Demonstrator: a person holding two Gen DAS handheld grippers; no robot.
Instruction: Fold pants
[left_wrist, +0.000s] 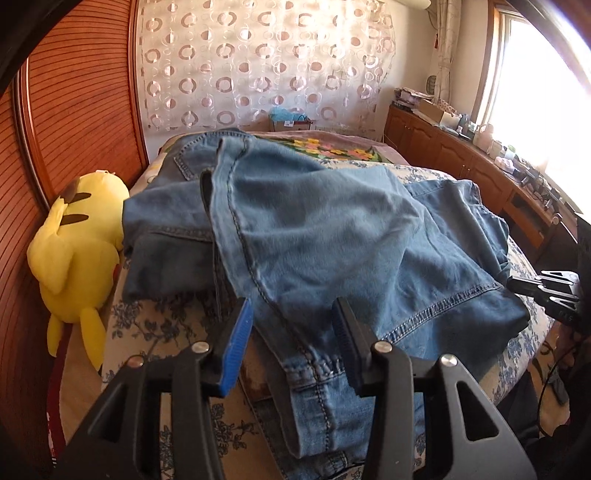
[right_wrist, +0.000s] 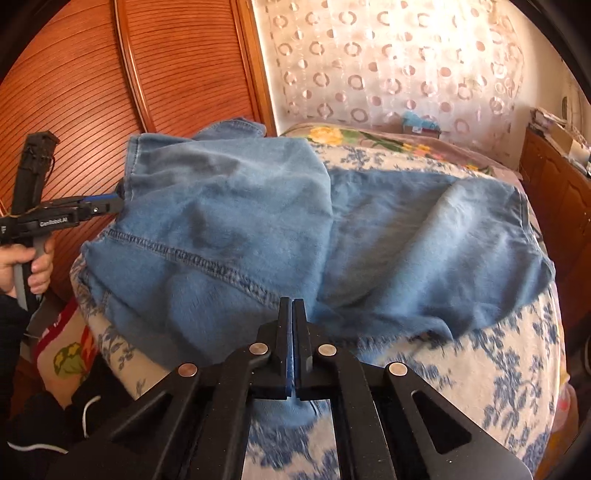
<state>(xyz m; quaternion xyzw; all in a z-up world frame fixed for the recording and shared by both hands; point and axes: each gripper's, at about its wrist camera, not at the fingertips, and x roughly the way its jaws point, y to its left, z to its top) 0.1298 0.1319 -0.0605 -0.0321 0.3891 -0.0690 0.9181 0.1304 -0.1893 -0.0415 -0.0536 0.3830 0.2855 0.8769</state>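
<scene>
Two grippers over the bed: jeans heaped mid-frame; left gripper fingers half apart, straddling the waistband, pads not pressing; right gripper fingers clamped together at the denim's near edge, grip unclear.

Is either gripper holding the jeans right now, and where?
Left gripper: jaws open astride the jeans' near edge, holding nothing. Right gripper: jaws shut at the near edge; whether denim is pinched cannot be told.

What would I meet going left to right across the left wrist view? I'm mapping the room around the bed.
Wooden wardrobe door → yellow plush toy → jeans → right hand-held gripper → wooden cabinets under the window.
</scene>
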